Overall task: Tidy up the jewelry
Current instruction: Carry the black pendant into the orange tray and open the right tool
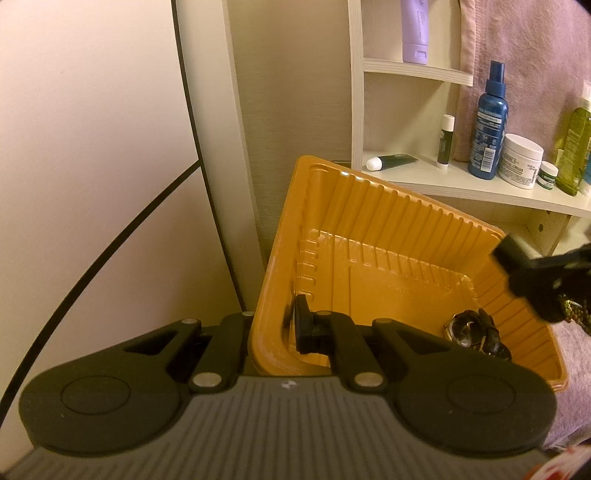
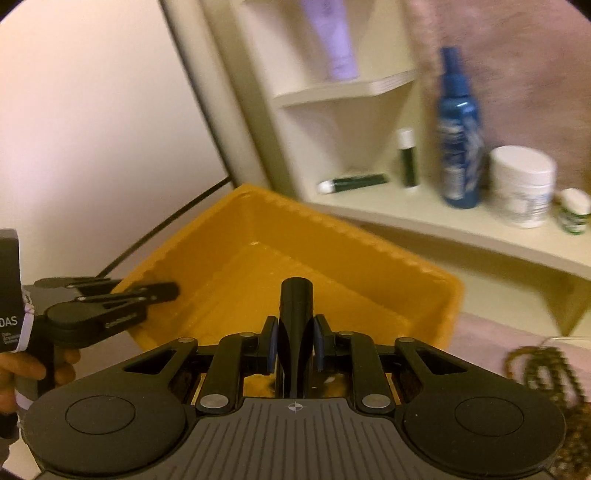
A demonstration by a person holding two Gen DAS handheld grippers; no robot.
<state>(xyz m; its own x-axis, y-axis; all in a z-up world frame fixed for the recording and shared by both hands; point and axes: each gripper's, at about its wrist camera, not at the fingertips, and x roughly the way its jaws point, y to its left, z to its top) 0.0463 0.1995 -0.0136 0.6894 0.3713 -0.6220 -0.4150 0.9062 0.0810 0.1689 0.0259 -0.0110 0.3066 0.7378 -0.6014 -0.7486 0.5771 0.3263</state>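
My left gripper (image 1: 275, 326) is shut on the near left wall of a ribbed orange tray (image 1: 388, 236), one finger (image 1: 304, 325) inside and the other hidden behind the wall. The tray sits tilted. A dark wristwatch (image 1: 469, 332) lies in its near right corner. My right gripper (image 2: 295, 343) hovers over the tray's (image 2: 332, 236) near edge, shut on a black object (image 2: 295, 310) that is rounded on top and pinched at the waist; I cannot tell what it is. The left gripper (image 2: 162, 291) shows at the tray's left rim. A brown beaded chain (image 2: 543, 373) lies on pink cloth to the right.
A cream shelf unit (image 1: 461, 188) behind the tray carries a blue spray bottle (image 1: 487, 122), a white jar (image 1: 521, 160), small tubes and green bottles. A lilac tube (image 1: 415, 29) stands one shelf up. Pink cloth (image 1: 576, 369) covers the surface on the right. A hand (image 2: 22, 369) holds the left gripper.
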